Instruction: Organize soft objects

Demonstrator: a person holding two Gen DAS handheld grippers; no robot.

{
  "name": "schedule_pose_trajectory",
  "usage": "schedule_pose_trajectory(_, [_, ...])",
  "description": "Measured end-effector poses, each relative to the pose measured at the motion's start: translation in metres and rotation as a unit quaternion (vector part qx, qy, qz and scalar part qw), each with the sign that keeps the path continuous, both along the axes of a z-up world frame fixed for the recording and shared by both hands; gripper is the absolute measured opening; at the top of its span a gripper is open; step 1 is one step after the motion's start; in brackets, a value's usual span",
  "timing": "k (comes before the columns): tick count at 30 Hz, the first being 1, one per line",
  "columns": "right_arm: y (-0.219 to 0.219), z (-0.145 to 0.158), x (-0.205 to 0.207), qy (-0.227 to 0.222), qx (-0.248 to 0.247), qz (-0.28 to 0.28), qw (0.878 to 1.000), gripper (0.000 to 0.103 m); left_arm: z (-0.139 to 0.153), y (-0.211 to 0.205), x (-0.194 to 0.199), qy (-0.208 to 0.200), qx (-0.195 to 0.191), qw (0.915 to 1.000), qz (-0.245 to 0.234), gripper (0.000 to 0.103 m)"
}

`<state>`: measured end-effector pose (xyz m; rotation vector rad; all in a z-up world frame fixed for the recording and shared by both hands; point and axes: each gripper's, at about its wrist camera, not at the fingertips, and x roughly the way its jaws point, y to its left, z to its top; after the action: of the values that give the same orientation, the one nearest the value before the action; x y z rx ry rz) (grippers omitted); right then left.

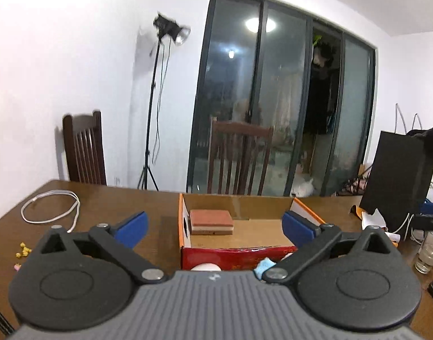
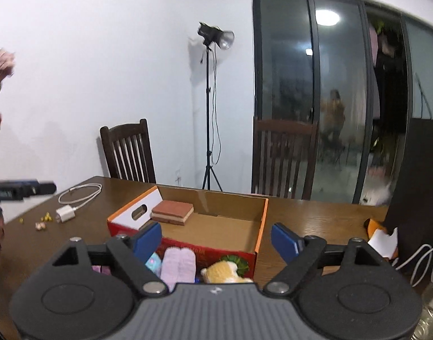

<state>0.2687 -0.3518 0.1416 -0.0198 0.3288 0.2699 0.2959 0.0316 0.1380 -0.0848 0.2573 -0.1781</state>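
An open cardboard box [image 1: 239, 250] with red and orange sides stands on the wooden table; it also shows in the right wrist view [image 2: 260, 221]. A brown layered sponge block [image 1: 211, 221] lies in its far left corner, also seen in the right wrist view [image 2: 172, 211]. My left gripper [image 1: 215, 226] is open and empty in front of the box. My right gripper [image 2: 216, 239] is open and empty above the box's near edge. Before the box lie purple socks [image 2: 179, 266], a yellow plush toy [image 2: 222, 273] and a light blue soft piece [image 2: 153, 263]. A white soft object [image 1: 205, 267] and a blue piece [image 1: 264, 266] peek out under my left gripper.
A white cable [image 1: 50, 206] and charger [image 2: 65, 214] lie at the table's left with small yellow bits [image 1: 23, 249]. A black panel [image 1: 398, 175] and a glass [image 1: 429, 252] stand at the right. Two wooden chairs [image 1: 239, 158] and a light stand [image 1: 154, 107] are behind the table.
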Motion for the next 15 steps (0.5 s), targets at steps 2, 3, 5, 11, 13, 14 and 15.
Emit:
schedule_pose_trajectory(2, [0.001, -0.014, -0.014, -0.011, 0.010, 0.000, 1.000, 0.090, -0.014, 0.001, -0.017, -0.010, -0.013, 0.9998, 0.011, 0.103])
schedule_pose_trajectory(3, [0.000, -0.021, -0.020, -0.012, 0.018, -0.001, 1.000, 0.091, -0.019, 0.002, -0.025, -0.009, -0.023, 0.9996, 0.016, 0.103])
schedule_pose_trajectory(5, [-0.001, -0.040, -0.035, -0.009, 0.035, -0.004, 0.999, 0.091, -0.035, 0.006, -0.043, -0.005, -0.048, 0.9987, 0.018, 0.103])
schedule_pose_trajectory(11, [0.007, -0.088, -0.074, 0.000, 0.049, -0.018, 0.999, 0.093, -0.074, 0.006, -0.079, 0.002, -0.034, 0.9989, 0.033, 0.103])
schedule_pose_trajectory(13, [0.014, -0.098, -0.085, -0.007, 0.045, -0.017, 0.999, 0.095, -0.082, 0.003, -0.089, 0.001, -0.015, 0.9991, 0.041, 0.103])
schedule_pose_trajectory(14, [0.018, -0.104, -0.091, -0.011, 0.041, -0.021, 0.999, 0.097, -0.087, 0.001, -0.096, -0.003, -0.003, 0.9990, 0.045, 0.103])
schedule_pose_trajectory(15, [0.022, -0.107, -0.094, -0.015, 0.038, -0.025, 0.999, 0.097, -0.092, -0.003, -0.104, -0.009, 0.010, 0.9985, 0.052, 0.103])
